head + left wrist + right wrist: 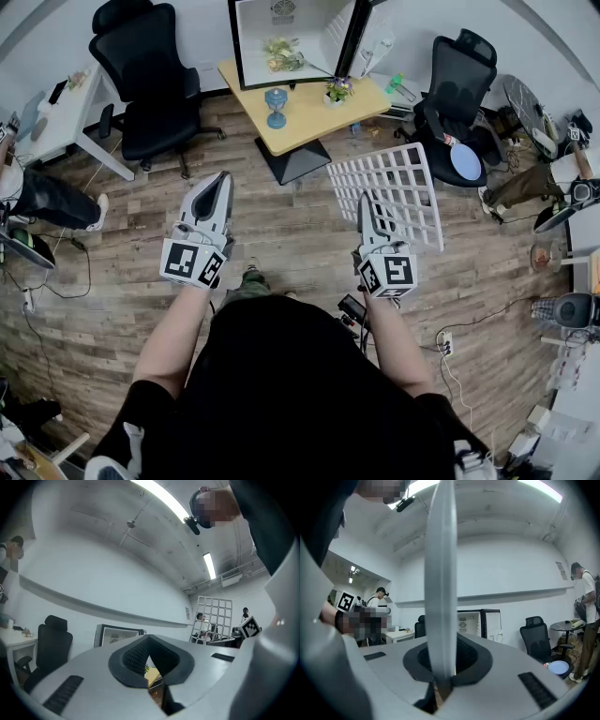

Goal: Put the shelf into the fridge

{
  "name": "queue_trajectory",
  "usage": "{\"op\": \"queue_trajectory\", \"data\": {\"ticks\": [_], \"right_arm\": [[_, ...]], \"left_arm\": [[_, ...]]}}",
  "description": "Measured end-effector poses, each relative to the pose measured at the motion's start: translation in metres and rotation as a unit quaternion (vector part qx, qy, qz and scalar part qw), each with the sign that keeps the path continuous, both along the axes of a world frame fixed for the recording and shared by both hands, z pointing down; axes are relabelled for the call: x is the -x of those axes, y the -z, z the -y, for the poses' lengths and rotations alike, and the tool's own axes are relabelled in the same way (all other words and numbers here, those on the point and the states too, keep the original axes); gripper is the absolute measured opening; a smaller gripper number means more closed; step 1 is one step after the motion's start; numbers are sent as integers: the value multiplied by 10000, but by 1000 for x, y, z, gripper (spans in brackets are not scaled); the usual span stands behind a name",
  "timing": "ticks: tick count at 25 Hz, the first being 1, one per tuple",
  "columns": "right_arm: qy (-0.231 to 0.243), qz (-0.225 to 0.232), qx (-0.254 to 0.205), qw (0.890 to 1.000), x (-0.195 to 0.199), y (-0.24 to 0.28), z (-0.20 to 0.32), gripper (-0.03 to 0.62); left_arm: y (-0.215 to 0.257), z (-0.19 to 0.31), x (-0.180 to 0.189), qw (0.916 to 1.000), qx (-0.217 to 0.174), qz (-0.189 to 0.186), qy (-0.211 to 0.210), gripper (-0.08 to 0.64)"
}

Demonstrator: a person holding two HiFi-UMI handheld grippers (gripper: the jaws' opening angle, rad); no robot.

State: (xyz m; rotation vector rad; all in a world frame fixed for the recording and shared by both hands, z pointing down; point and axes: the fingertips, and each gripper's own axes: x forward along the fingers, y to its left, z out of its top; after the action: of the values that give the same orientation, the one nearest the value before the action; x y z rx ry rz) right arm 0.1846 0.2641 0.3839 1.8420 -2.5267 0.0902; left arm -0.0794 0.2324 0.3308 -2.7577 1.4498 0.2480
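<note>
While standing open at top centre of the head view, beyond wood floor [122, 234]: fridge [291, 37], white inside, just behind yellow table [305, 108]. Right of centre, well short of that fridge: white wire shelf [398, 192], tilted, clamped at its left edge by right gripper [367, 214], seen edge-on in the right gripper view. Left of centre: left gripper [217, 187], jaws closed together, holding nothing.
</note>
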Motion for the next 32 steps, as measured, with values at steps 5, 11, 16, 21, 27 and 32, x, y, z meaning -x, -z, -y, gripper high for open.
{"op": "queue_trajectory", "data": {"ticks": [5,11,16,21,27,32], "right_arm": [[13,-28,-26,10000,6,3,1,41],[55,65,-81,9999,12,9,-1,41],[150,618,-116,9979,10,18,-4,43],[108,573,-204,9981,7,27,-5,41],[158,724,-136,9972,5,22,-11,41],[271,780,-165,9965,6,17,-22,41]], "left_arm": [[0,-2,3,10000,37,-30,-12,18],[0,-6,8,9999,65,-95,-37,18],[-4,-8,11,9998,131,-115,-35,18],[-2,-11,11,9999,99,-93,-11,18],[-2,-19,9,10000,63,-17,54,18],[-2,-36,8,9999,16,77,86,18]]}}
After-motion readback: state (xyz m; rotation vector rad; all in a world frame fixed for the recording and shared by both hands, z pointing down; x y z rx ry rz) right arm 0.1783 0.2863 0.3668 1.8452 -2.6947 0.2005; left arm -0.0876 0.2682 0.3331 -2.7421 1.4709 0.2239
